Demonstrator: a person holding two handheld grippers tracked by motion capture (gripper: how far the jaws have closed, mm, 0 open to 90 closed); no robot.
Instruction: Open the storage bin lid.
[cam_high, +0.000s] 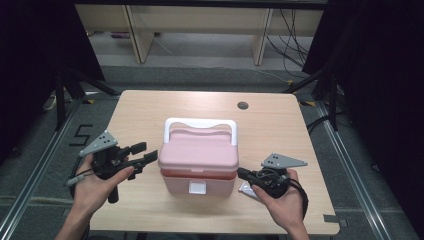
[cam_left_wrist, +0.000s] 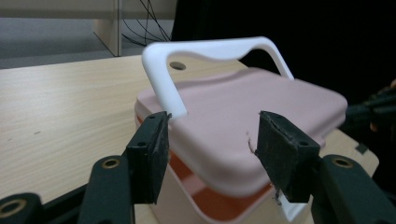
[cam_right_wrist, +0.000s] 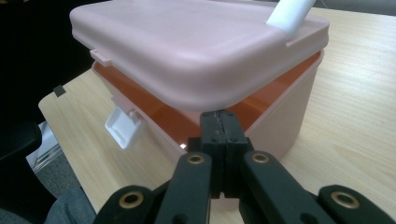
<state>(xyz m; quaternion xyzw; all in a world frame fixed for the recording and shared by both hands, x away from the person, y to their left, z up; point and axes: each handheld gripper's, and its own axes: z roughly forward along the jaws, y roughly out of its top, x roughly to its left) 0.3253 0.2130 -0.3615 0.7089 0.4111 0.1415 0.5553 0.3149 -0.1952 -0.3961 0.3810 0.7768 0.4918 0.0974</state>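
Observation:
A pink lidded box (cam_high: 198, 160) with a white handle (cam_high: 200, 123) stands at the middle of the table. Its lid (cam_right_wrist: 196, 42) sits slightly raised, so an orange gap (cam_right_wrist: 154, 105) shows under the rim. The white front latch (cam_high: 197, 188) hangs loose. My left gripper (cam_high: 146, 153) is open at the box's left side. In the left gripper view, the left gripper (cam_left_wrist: 212, 149) has its pads (cam_left_wrist: 150, 154) standing apart before the lid's corner, touching nothing. My right gripper (cam_high: 240, 173) is shut at the box's right side. The right gripper view shows the right gripper (cam_right_wrist: 223, 126) with its tips against the gap under the lid.
The wooden table (cam_high: 280, 130) has a cable hole (cam_high: 243, 105) at the back right. A small pale flat item (cam_high: 246, 189) lies by the right hand. Pale wooden furniture legs stand on the floor beyond the table, and dark curtains hang at both sides.

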